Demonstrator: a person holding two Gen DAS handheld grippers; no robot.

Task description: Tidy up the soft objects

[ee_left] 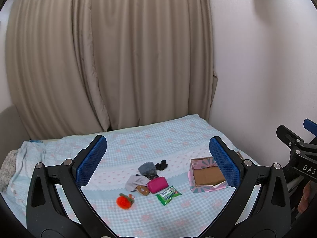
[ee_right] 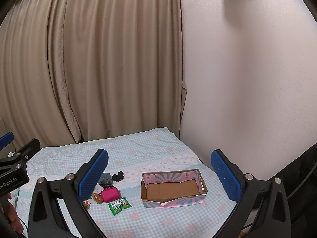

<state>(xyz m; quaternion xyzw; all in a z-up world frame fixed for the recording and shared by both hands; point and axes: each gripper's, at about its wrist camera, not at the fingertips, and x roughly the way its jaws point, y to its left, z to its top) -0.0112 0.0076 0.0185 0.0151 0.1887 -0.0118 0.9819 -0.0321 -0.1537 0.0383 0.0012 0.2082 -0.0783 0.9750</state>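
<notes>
While held high over the bed (ee_left: 178, 138): both claws, left gripper (ee_left: 158, 163) and right gripper (ee_right: 159, 175), spread wide, empty. Beyond, tissue pack (ee_left: 168, 195), pink pouch (ee_left: 157, 184), socks (ee_left: 161, 165) heaped; box (ee_right: 172, 188) apart. Risk: snagging two soft things together.

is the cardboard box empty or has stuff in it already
Empty. The right wrist view looks down into the open box and shows only its bare brown floor; the soft items still lie on the bedsheet to its left.
</notes>
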